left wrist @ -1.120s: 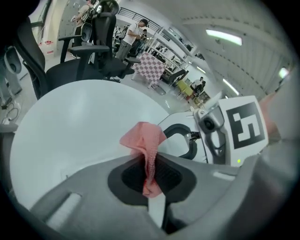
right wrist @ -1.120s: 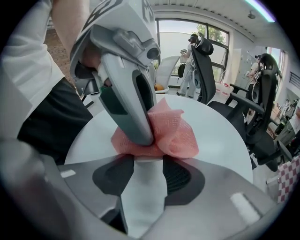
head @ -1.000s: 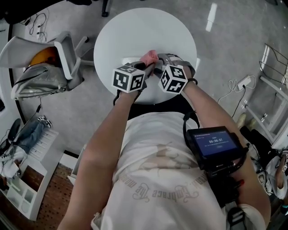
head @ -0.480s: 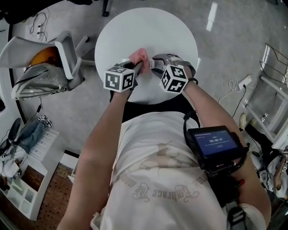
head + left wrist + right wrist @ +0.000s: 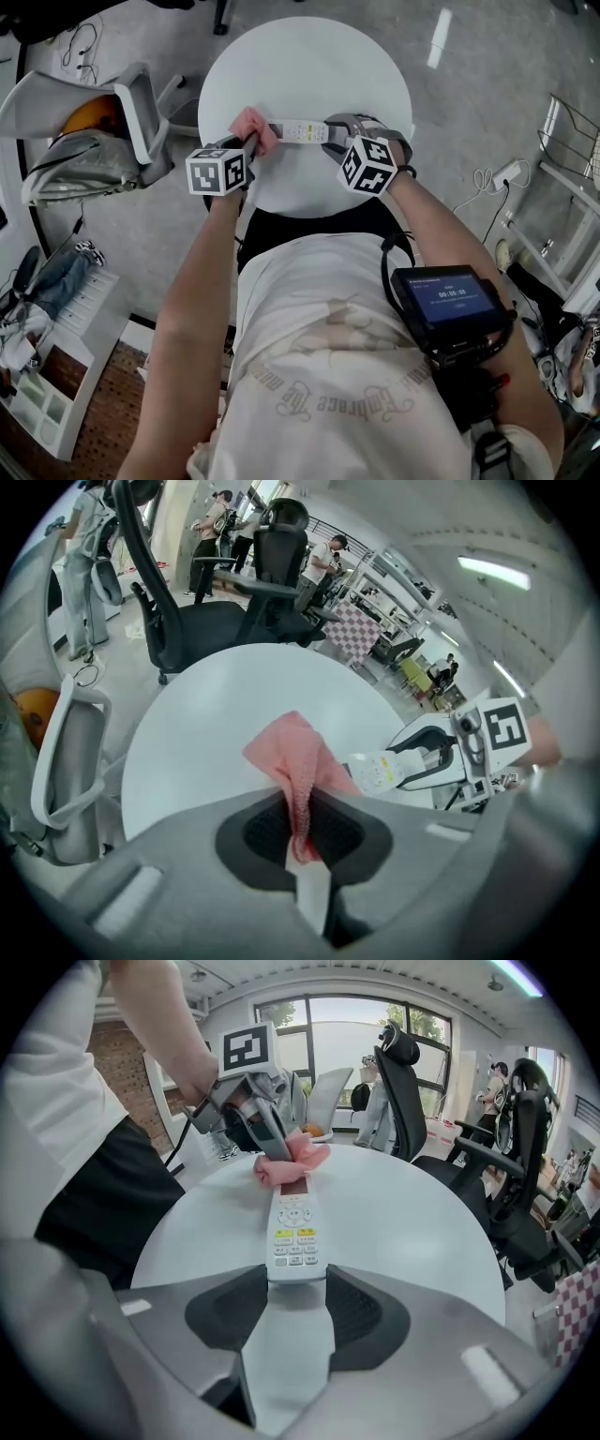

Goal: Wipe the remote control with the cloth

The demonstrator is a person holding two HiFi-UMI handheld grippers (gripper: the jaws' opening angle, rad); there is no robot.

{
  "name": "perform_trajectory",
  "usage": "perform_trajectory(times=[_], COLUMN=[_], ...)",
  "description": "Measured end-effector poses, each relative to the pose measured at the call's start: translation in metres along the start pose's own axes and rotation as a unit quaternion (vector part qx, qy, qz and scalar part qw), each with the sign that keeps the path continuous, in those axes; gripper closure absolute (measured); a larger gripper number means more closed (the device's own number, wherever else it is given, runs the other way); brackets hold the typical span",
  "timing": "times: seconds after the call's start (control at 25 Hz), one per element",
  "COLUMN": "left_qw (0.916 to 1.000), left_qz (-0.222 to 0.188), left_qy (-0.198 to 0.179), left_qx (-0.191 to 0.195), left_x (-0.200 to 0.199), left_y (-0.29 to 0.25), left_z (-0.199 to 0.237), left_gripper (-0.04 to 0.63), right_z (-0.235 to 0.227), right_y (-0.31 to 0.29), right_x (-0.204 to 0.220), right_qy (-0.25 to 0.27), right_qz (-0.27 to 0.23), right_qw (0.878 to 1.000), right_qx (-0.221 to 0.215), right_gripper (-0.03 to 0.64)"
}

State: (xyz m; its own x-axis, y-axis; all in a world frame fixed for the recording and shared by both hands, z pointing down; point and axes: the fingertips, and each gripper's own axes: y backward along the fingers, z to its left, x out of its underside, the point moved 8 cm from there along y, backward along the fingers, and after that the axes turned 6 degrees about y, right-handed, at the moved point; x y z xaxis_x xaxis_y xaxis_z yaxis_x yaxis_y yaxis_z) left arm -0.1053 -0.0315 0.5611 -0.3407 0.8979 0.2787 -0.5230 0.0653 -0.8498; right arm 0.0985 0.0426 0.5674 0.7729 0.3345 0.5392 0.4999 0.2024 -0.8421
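**Cloth at one end, remote clamped at the other**

My left gripper has its jaws closed on the pink cloth — a pinched fold runs down between the pads and the rest bunches out in front of them. My right gripper has its jaws gripping the remote control by its near, button-side end, one pad against each long edge.

The remote is white, face up, with yellow and grey keys nearest my right jaws and a small display at the far end. It stretches straight between my two grippers, low over the round white bench, towards the side of the bench nearest my body. Whether it rests flat on the bench or hangs just above it I cannot tell.

The cloth touches the remote's far end, bunched against the display — well apart from my right jaws.

Both grippers point steeply down at the bench. A black office chair stands beyond the bench's far edge.
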Motion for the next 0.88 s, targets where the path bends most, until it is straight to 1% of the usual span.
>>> perform_trajectory(times=[0.12,0.2,0.32,0.4,0.56,0.64,0.76,0.88], left_qw=[0.9996,0.9987,0.9967,0.9957,0.9921,0.9899,0.9863,0.9864], left_qz=[-0.001,-0.01,-0.036,-0.05,-0.078,-0.091,-0.109,-0.114], left_qy=[0.014,0.037,0.069,0.077,0.099,0.108,0.122,0.117], left_qx=[-0.024,-0.033,-0.023,-0.016,-0.002,0.005,0.016,0.018], left_x=[0.009,0.017,0.025,0.029,0.036,0.04,0.049,0.06], left_y=[0.004,0.007,0.014,0.018,0.025,0.027,0.036,0.051], left_z=[0.012,0.019,0.023,0.023,0.013,0.004,-0.003,0.006], left_gripper=[0.575,0.575,0.575,0.577,0.575,0.575,0.575,0.575], right_z=[-0.001,-0.001,-0.003,-0.007,-0.011,-0.012,-0.011,-0.007], right_y=[0.0,0.0,0.003,0.005,0.001,-0.003,-0.013,-0.026], right_x=[0.006,0.011,0.009,0.0,-0.012,-0.014,-0.02,-0.035], right_qy=[-0.001,-0.004,0.003,0.012,0.027,0.035,0.047,0.048], right_qz=[0.015,0.025,0.029,0.029,0.044,0.065,0.118,0.169], right_qw=[1.0,1.0,0.999,0.999,0.998,0.997,0.991,0.984], right_qx=[-0.007,-0.015,-0.017,-0.013,-0.02,-0.029,-0.04,-0.027], right_gripper=[0.41,0.408,0.399,0.371,0.356,0.347,0.341,0.357])
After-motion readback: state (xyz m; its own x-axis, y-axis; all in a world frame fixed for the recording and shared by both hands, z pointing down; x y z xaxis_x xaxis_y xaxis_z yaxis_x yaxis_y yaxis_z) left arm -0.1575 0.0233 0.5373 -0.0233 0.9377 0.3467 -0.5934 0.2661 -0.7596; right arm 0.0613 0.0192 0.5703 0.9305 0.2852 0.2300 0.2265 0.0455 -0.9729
